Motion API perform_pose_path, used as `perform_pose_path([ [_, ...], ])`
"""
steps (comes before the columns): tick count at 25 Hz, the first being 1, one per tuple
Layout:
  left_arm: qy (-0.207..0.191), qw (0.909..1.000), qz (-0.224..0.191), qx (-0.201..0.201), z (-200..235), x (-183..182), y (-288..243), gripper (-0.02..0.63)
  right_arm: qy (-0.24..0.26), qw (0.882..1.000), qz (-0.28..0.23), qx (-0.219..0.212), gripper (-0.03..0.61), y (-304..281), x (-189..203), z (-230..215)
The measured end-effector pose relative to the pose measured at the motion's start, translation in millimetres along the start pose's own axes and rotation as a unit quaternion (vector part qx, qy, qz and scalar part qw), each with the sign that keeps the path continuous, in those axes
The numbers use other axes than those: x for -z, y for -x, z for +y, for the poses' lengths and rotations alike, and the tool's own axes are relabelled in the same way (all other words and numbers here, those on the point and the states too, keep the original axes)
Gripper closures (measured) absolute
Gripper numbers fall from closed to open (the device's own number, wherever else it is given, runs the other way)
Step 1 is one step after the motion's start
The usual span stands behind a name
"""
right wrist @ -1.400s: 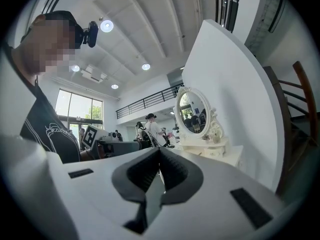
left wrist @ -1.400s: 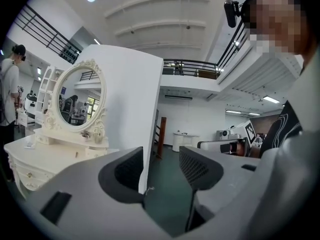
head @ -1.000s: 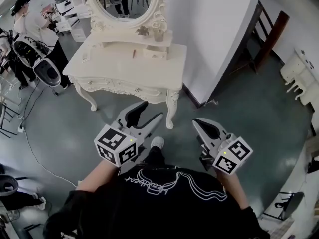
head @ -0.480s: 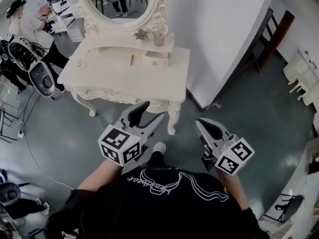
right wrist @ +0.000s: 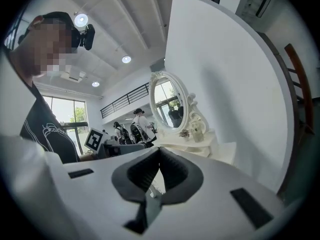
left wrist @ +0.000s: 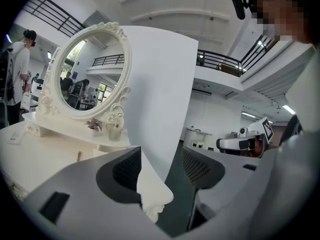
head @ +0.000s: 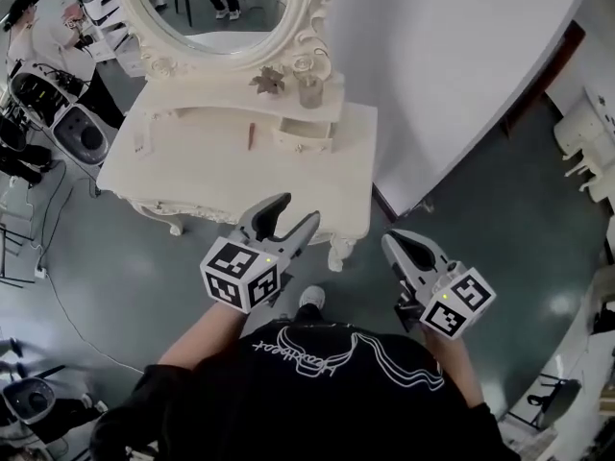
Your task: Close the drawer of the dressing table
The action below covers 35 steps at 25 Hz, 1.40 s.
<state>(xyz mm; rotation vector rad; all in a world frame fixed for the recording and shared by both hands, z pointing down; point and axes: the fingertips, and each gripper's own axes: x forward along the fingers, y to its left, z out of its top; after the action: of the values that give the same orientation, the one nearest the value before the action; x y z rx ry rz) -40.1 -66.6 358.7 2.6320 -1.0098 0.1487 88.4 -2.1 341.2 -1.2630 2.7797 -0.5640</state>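
Note:
The white dressing table [head: 211,176] with its oval mirror [head: 211,8] stands just ahead of me. A small drawer [head: 304,142] sits under the raised shelf on its top; I cannot tell how far out it stands. The front drawers are hidden below the tabletop edge. My left gripper [head: 293,217] is open and empty, hovering over the table's near right corner. In the left gripper view, the left gripper [left wrist: 161,151] frames the carved table corner [left wrist: 152,194]. My right gripper [head: 399,241] is shut on nothing, off the table's right side; the right gripper [right wrist: 159,151] looks toward the table [right wrist: 200,144].
A white partition [head: 452,65] rises right of the table, with a brown wooden chair [head: 562,60] behind it. A glass [head: 309,89] and a thin stick [head: 251,135] lie on the table. People with equipment [head: 58,56] stand at far left. Cables run over the grey floor [head: 58,286].
I have come closer to the dressing table, which now fills more of the head view. Both grippers moved forward with me; the left stays open and the right stays shut.

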Motion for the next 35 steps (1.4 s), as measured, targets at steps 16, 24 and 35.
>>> perform_pose_path([
  [16,0.001,0.9972,0.064,-0.038,133,30,-98,0.376,-0.007,0.999,0.009,0.032,0.574,-98,-21,-82],
  [24,-0.016,0.9929,0.103,-0.057,160,62,-121,0.376,0.008,0.999,0.023,0.049,0.574,-103,-12,-87],
  [35,-0.013,0.9866,0.134,-0.091,186,84,-156,0.377,-0.004,0.999,0.031,0.031,0.574,-114,-20,-118],
])
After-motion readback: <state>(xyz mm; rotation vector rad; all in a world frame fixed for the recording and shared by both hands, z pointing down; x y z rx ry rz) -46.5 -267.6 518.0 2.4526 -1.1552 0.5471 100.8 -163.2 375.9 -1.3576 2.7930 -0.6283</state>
